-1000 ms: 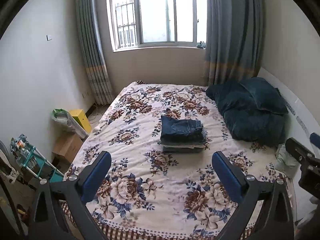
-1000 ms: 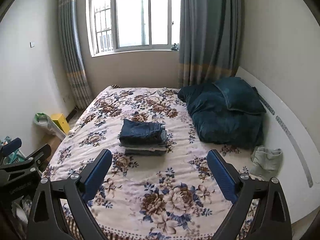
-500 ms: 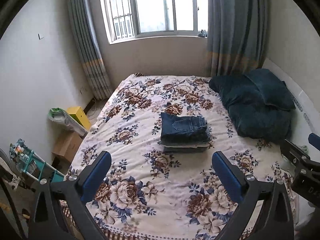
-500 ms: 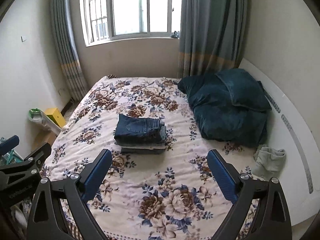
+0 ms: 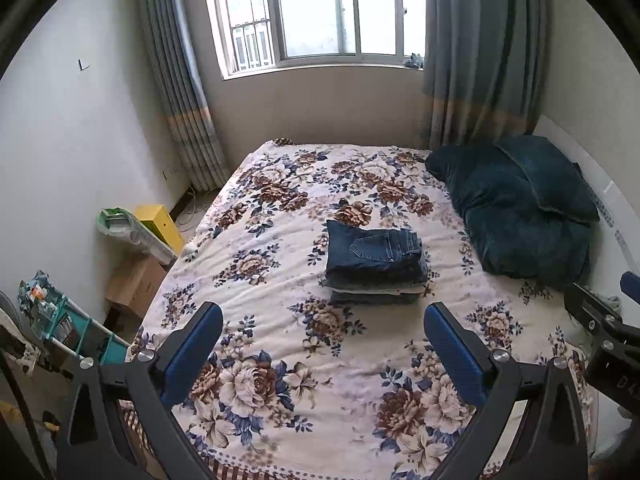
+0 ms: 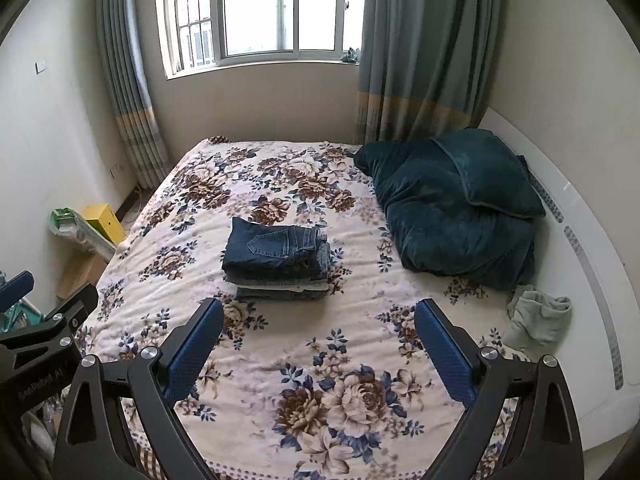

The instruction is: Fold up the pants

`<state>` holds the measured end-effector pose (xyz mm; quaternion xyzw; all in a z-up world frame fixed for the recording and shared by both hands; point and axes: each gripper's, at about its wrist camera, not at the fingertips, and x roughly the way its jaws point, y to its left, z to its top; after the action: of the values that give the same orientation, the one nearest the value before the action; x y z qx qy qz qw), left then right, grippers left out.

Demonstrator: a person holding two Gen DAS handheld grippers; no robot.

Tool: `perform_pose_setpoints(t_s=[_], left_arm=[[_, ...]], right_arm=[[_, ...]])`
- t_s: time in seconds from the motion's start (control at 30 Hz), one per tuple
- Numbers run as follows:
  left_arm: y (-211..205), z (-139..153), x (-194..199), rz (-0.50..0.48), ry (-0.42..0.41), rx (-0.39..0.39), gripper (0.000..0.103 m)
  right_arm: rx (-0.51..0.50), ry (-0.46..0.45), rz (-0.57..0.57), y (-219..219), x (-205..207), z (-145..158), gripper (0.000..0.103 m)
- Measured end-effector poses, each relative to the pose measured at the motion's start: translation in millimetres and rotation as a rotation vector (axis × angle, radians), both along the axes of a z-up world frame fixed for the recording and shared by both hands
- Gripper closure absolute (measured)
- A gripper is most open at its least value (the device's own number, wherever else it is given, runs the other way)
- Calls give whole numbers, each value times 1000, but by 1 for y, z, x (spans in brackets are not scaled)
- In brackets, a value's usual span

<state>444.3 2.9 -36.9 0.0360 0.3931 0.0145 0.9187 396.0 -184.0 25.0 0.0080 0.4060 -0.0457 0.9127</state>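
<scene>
Pants [image 5: 374, 250], folded atop a stack mid-bed [image 5: 280, 320], were judged heavy, limp denim best taken by a folded edge; left gripper [image 5: 323, 344] and right gripper [image 6: 319, 340] stood apart, empty.

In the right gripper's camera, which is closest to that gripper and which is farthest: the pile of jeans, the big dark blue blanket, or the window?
Counting out from the right gripper:
1. The pile of jeans, just ahead, mid-bed and slightly left.
2. The dark blue blanket, farther back on the right, by the headboard.
3. The window, farthest, in the wall beyond the bed.
</scene>
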Motion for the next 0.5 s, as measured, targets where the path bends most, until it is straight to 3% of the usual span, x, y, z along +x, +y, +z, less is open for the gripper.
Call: perform_pose_setpoints(t_s=[0.5], left_arm=[[1, 6, 4, 6, -23, 3, 0]], right_arm=[[9, 1, 10, 6, 5, -6, 5]])
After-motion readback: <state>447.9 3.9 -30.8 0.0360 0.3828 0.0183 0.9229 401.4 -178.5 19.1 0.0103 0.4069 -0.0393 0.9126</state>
